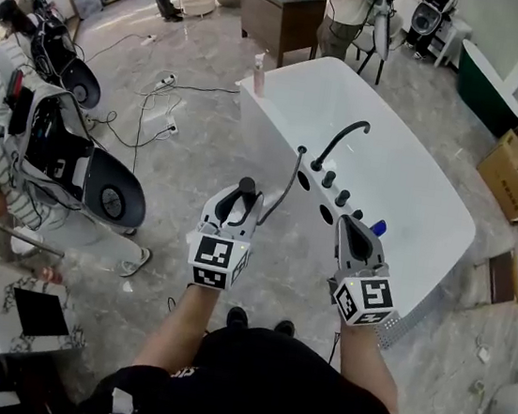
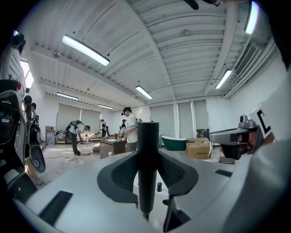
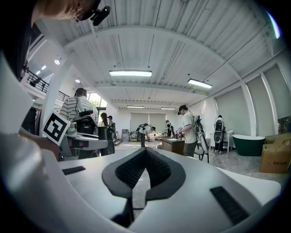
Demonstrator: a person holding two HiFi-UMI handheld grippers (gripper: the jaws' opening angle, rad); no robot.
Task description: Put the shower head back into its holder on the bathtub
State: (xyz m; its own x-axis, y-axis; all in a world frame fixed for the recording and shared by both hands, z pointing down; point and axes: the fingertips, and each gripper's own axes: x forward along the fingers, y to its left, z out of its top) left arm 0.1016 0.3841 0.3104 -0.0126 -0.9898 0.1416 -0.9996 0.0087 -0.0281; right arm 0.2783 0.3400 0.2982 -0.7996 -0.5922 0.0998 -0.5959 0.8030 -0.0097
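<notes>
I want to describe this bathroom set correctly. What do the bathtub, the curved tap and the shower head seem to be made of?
Bathtub: glossy white with a smooth rounded rim and soft reflections, so probably acrylic or enamel.
Tap: matte black, a thin curved tube, likely coated metal.
Shower head: a matte black straight handle with no shine. It could be coated metal or plastic; the look does not settle it.

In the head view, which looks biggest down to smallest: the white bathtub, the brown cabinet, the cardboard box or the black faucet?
Largest: white bathtub.
Next: brown cabinet and cardboard box look about the same, so I won't rank them.
Smallest: black faucet.
</notes>
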